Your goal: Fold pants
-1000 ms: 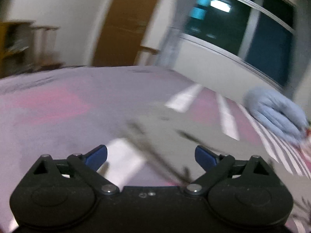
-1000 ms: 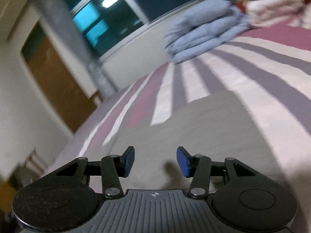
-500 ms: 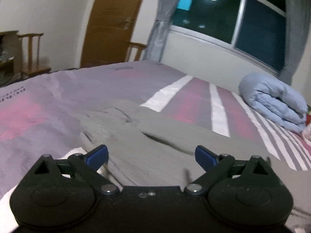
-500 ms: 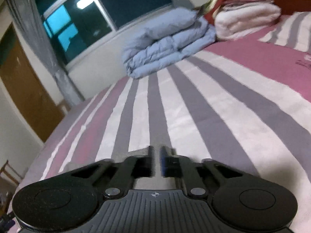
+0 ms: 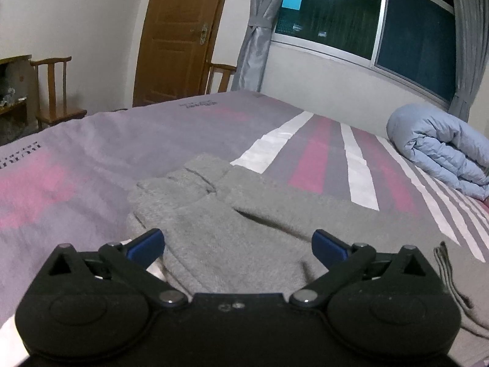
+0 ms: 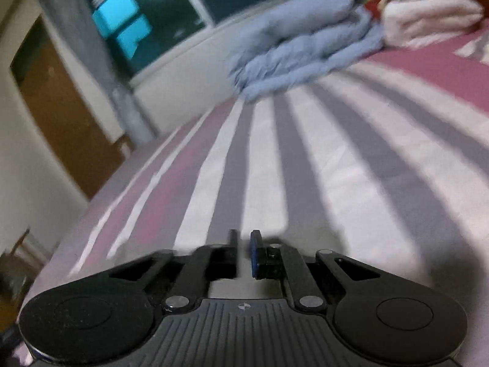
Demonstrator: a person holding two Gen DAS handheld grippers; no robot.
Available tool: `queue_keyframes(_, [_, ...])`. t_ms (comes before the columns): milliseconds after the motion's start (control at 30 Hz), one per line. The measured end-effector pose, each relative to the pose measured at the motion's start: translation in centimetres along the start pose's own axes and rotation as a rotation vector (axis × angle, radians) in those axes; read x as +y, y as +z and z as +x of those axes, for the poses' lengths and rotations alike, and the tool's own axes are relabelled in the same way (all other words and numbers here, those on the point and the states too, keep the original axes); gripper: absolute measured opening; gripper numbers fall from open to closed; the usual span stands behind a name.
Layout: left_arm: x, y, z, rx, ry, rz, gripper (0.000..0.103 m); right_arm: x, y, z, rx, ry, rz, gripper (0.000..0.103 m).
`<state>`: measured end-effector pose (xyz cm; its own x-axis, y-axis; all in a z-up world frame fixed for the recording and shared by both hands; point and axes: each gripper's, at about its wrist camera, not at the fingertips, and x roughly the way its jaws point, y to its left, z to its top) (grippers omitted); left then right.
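Observation:
Grey pants (image 5: 232, 232) lie spread on the striped bed (image 5: 91, 153), legs reaching away to the upper left with cuffs (image 5: 195, 174) bunched. A drawstring (image 5: 443, 260) trails at the right. My left gripper (image 5: 238, 244) is open, its blue pads either side of the grey cloth, just above it. In the right wrist view my right gripper (image 6: 243, 252) is nearly shut, and a bit of grey cloth (image 6: 305, 238) shows around its tips. The view is blurred, so I cannot see whether cloth is pinched between the pads.
A folded blue duvet (image 5: 440, 150) lies at the bed's far right, also in the right wrist view (image 6: 299, 46), beside folded white bedding (image 6: 428, 15). Wooden chairs (image 5: 55, 91), a door (image 5: 180, 33) and a window (image 5: 366, 15) stand beyond the bed.
My right gripper closed from open to nearly shut and swung over the striped sheet. My left gripper stayed open while its view steadied over the pants' legs.

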<state>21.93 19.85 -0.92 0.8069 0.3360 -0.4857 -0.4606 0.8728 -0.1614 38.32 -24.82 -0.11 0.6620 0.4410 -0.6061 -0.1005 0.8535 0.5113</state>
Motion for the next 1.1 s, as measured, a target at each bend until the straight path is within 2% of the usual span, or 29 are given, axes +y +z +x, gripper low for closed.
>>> queue_keyframes(33, [0.1,0.2,-0.1,-0.005,0.006,-0.001,0.095,-0.4,-0.4,1.0,0.032,0.006,0.009,0.007])
queue_keyframes(200, [2.2,1.4,-0.7,-0.032,0.030,-0.017,0.096,1.0,-0.4,-1.7,-0.072,0.026,0.001,0.008])
queue_keyframes(267, [3.3,1.5,-0.7,-0.026,0.039,-0.043,0.096,2.2,-1.0,-2.2,-0.077,0.084,0.013,0.009])
queue_keyframes(333, [4.0,1.5,-0.6,-0.012,0.041,-0.054,0.096,3.6,-1.7,-2.4,-0.086,0.116,0.014,0.032])
queue_keyframes(367, [4.4,1.4,-0.7,-0.003,0.047,-0.055,0.096,4.6,-2.1,-2.6,-0.085,0.120,0.013,0.061])
queue_keyframes(400, [4.7,1.3,-0.9,0.002,0.052,-0.052,0.096,5.3,-2.6,-2.7,-0.085,0.141,0.018,0.069])
queue_keyframes(500, [5.6,0.9,-1.7,0.004,0.061,-0.059,0.096,7.5,-4.4,-3.5,-0.075,0.247,0.068,0.069])
queue_keyframes(567, [6.2,0.6,-2.0,0.011,0.064,-0.074,0.096,8.2,-5.5,-4.1,-0.077,0.326,0.129,0.065])
queue_keyframes(667, [7.0,0.3,-2.5,0.028,0.060,-0.087,0.096,9.8,-6.9,-4.2,-0.053,0.381,0.180,0.060])
queue_keyframes(800, [7.4,-0.3,-3.4,0.050,0.048,-0.085,0.096,11.5,-7.2,-4.2,-0.059,0.309,0.124,0.059])
queue_keyframes(1033, [8.0,-2.8,-5.0,0.095,0.017,-0.108,0.095,16.1,-9.6,-3.5,-0.045,0.158,-0.227,0.059])
queue_keyframes(1100, [8.5,-2.8,-5.2,0.083,0.015,-0.138,0.095,16.9,-10.9,-3.1,-0.042,0.126,-0.340,0.059])
